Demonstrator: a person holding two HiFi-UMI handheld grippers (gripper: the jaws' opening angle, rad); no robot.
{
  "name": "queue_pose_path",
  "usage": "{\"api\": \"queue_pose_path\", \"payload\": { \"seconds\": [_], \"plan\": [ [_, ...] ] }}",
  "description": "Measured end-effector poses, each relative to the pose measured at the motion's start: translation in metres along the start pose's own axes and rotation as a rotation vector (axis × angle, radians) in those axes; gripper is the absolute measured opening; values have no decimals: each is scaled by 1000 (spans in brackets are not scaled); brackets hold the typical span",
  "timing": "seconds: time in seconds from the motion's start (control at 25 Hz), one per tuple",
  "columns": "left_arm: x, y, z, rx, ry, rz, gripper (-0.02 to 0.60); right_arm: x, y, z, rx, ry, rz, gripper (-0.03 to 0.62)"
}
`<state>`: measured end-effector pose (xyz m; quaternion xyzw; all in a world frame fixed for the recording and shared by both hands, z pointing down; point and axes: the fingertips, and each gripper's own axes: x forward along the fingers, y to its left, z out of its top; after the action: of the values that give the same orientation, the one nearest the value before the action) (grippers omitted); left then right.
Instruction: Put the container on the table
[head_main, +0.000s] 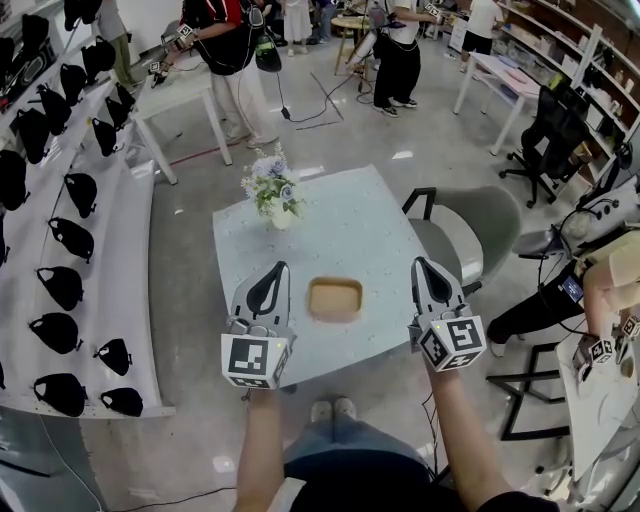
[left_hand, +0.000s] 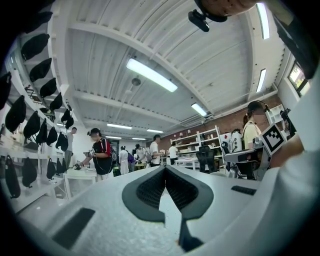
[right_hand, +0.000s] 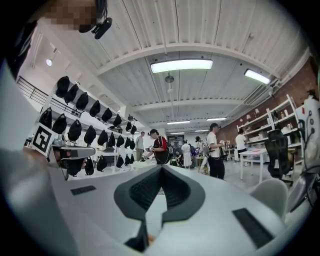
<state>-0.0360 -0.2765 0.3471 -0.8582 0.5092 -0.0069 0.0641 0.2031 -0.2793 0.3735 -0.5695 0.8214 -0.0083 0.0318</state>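
A shallow tan square container (head_main: 335, 298) rests on the pale blue table (head_main: 345, 215), near its front edge. In the head view my left gripper (head_main: 281, 268) hovers just left of the container and my right gripper (head_main: 420, 264) just right of it. Neither touches it. Both are shut with nothing between the jaws. In the left gripper view the left gripper (left_hand: 165, 170) has its dark pads (left_hand: 150, 190) pressed together and aims out across the room. The right gripper (right_hand: 161, 169) looks the same in the right gripper view. The container does not show in either gripper view.
A vase of flowers (head_main: 272, 192) stands at the table's far left. A grey chair (head_main: 470, 228) sits against the table's right side. White shelves with several black bags (head_main: 70, 240) run along the left. People work at white tables (head_main: 190, 95) farther back.
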Motion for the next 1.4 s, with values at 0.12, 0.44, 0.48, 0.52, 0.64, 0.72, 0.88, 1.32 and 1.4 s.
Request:
{"api": "queue_pose_path", "payload": {
  "seconds": [0.12, 0.44, 0.48, 0.52, 0.64, 0.72, 0.88, 1.32, 1.4],
  "plan": [
    [-2, -2, 1, 1, -1, 1, 2, -2, 0, 1, -2, 0, 4, -3],
    [-6, -4, 1, -4, 3, 5, 2, -4, 1, 5, -5, 1, 9, -3],
    [-6, -3, 1, -4, 3, 5, 2, -4, 1, 4, -5, 1, 8, -3],
    [-7, -3, 0, -3, 3, 5, 2, -4, 2, 4, -6, 1, 7, -3],
    [-9, -2, -2, -3, 5, 4, 2, -5, 3, 1, -6, 3, 7, -3],
    [-10, -3, -2, -3, 7, 4, 2, -6, 3, 1, -9, 5, 10, -3],
    [-8, -5, -3, -2, 8, 3, 2, -6, 2, 1, -11, 5, 14, -3],
    [-9, -3, -4, -4, 13, 6, 2, -4, 2, -1, -11, 17, 17, -3],
    [-8, -3, -5, -5, 14, 7, 2, -4, 2, -2, -12, 18, 17, -3]
  ]
}}
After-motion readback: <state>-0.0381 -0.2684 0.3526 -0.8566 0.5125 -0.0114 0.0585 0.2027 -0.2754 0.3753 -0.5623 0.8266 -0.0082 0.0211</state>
